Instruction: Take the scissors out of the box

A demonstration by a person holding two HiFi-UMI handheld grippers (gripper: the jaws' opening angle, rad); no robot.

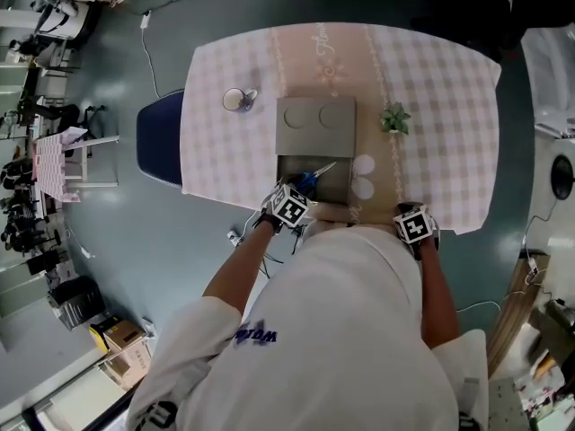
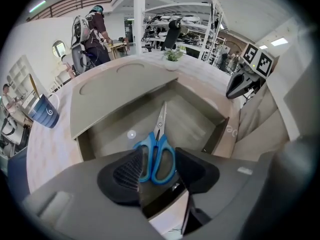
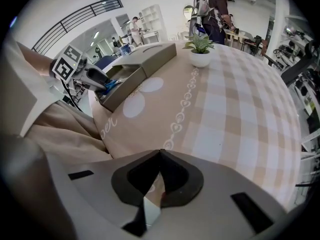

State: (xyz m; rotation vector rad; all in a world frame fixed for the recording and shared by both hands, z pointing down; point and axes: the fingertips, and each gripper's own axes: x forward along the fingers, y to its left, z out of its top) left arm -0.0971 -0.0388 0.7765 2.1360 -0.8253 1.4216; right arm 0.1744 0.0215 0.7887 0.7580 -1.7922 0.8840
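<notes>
White shirt (image 1: 359, 330) of the person fills the bottom of the head view, with 2 forearms reaching up toward a bench (image 1: 431, 106) covered in a pink checked cloth.

At the near edge of the bench, centre of the frame, sits an open grey box (image 2: 192, 126). Its lid (image 1: 314, 126) lies flat just beyond it, so the inside is clear to reach. The scissors (image 2: 159, 151) lie on the box floor, blue handles toward the person and blades pointing away.

The left hand-held gripper (image 2: 157, 168) points steeply down into the box. Its 2 pads sit on either side of the blue handle loops and appear to press on their outer edges, grasping the scissors by the thickest part. The scissors do not look lifted yet, so I judge this the gripping step, with the lift out to follow.

The right hand-held gripper (image 3: 159, 170) is clenched on nothing, pads together. It hangs over the bench edge at lower right, well apart from the box, likely parked clear of the work.

A mug (image 1: 239, 100) stands at upper left and a small potted plant (image 1: 394, 118) to the right of the lid.
</notes>
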